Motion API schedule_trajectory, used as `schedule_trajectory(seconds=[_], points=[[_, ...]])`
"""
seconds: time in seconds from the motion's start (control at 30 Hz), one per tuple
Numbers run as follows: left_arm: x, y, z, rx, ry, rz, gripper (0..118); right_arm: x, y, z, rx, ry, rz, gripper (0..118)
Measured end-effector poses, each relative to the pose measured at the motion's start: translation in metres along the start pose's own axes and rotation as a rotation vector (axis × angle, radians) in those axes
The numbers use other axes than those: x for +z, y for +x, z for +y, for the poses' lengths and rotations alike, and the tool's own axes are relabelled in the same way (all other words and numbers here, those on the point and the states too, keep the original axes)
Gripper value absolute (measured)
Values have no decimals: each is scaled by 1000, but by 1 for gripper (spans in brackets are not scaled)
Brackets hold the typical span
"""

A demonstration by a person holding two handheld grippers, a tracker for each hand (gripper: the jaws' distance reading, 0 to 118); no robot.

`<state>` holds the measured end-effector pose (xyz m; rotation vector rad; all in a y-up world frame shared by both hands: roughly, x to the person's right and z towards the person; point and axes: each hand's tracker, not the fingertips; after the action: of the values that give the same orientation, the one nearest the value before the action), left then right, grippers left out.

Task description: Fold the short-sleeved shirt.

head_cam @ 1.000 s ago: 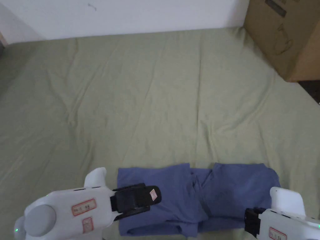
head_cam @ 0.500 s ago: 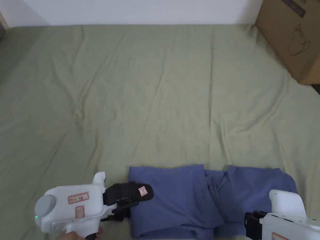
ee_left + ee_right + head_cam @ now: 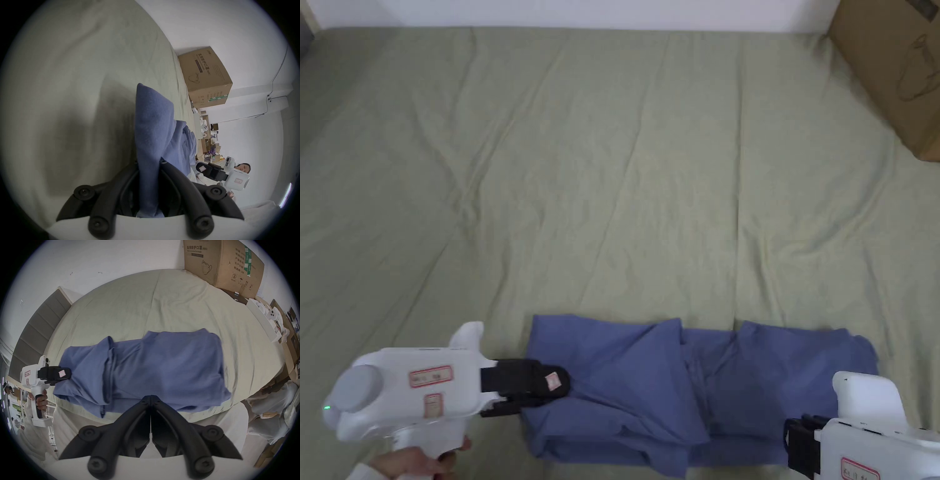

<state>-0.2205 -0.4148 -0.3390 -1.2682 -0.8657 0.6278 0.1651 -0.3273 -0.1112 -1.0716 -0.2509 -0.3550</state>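
The blue short-sleeved shirt (image 3: 700, 387) lies folded into a long strip across the near edge of the bed, with a ridge of fabric in its middle. My left gripper (image 3: 553, 384) is shut on the shirt's left end. In the left gripper view the blue cloth (image 3: 154, 121) runs up from between the black jaws of the left gripper (image 3: 149, 162). My right gripper (image 3: 800, 440) sits at the bottom right, just in front of the shirt's right part. In the right gripper view, the right gripper (image 3: 150, 396) has its jaws pressed together over the near hem of the shirt (image 3: 162, 366), with no cloth between them.
A wrinkled green sheet (image 3: 612, 187) covers the bed, with wide free room beyond the shirt. A large cardboard box (image 3: 894, 62) stands at the far right corner. A grey padded headboard (image 3: 37, 331) is on the left; clutter and a person (image 3: 243, 168) lie beyond the bed's right side.
My left gripper has drawn leftward with the shirt's left end, dragging the strip a little that way. The head camera has tilted down. The right gripper stays put.
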Motion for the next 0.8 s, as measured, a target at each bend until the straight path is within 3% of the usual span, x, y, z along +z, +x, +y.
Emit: schedule_trajectory(seconds=[0.1,0.3,0.53,0.67,0.8], points=[[42,-4,5,-62,27,100,11,0,-1,-2,0,-7,12,0],[96,10,13,24,73,397,11,-1,0,-5,-4,-2,36,0],[81,139,5,-132,140,282,11,2,11,-9,-40,8,62,0],[23,207,-10,-245,111,327,11,3,27,-11,-82,17,70,0],[-57,229,-16,-255,-25,201,11,5,47,-15,-137,25,68,0]])
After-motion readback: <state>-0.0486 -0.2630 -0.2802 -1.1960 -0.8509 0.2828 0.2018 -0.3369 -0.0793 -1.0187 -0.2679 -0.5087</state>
